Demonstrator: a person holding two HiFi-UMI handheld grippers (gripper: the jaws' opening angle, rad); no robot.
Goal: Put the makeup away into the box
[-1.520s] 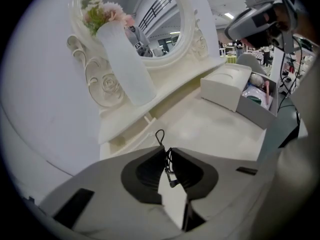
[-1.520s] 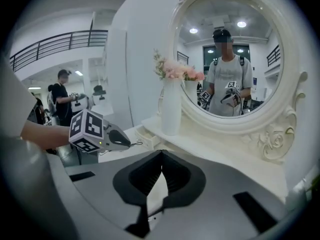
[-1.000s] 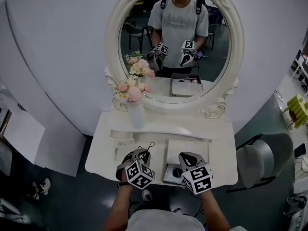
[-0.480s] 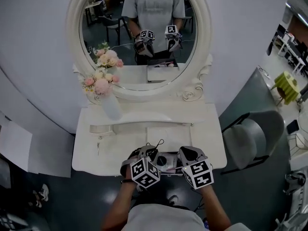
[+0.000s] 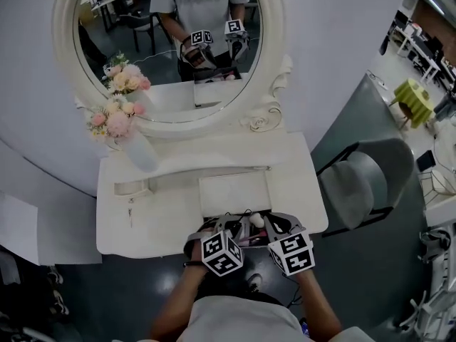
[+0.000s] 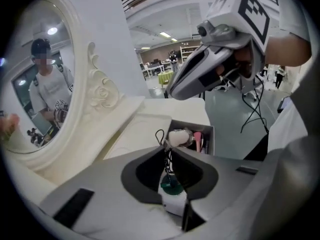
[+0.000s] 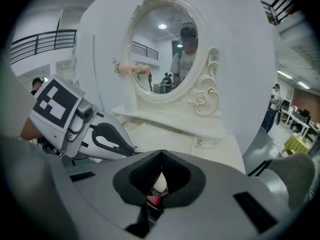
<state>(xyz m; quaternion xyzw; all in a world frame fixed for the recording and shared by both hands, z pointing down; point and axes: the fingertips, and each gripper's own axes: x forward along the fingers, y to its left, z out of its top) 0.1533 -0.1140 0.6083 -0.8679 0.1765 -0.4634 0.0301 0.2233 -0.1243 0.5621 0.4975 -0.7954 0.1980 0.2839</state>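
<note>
The open makeup box (image 6: 211, 140) stands at the front edge of the white dressing table (image 5: 157, 223), its white lid (image 5: 234, 193) laid back. Inside lie a white rounded item (image 6: 177, 137) and pink pieces. My left gripper (image 6: 167, 151) hangs just before the box, shut on a small white bottle with a green top (image 6: 172, 193) and a thin black wire loop (image 6: 159, 134). My right gripper (image 7: 161, 157) hovers close beside it over the box, shut on a small white-tipped item with a red base (image 7: 158, 183). In the head view both grippers, left (image 5: 234, 224) and right (image 5: 271, 224), crowd over the box.
An oval mirror (image 5: 171, 48) rises at the table's back, with a vase of pink flowers (image 5: 117, 120) at its left. A narrow raised shelf (image 5: 206, 173) runs behind the box. A grey chair (image 5: 363, 184) stands right of the table.
Both grippers have drawn together over the box. The left one came in from the box's left side with its wire-looped bottle. The head view has swung, so the table now sits further left.
</note>
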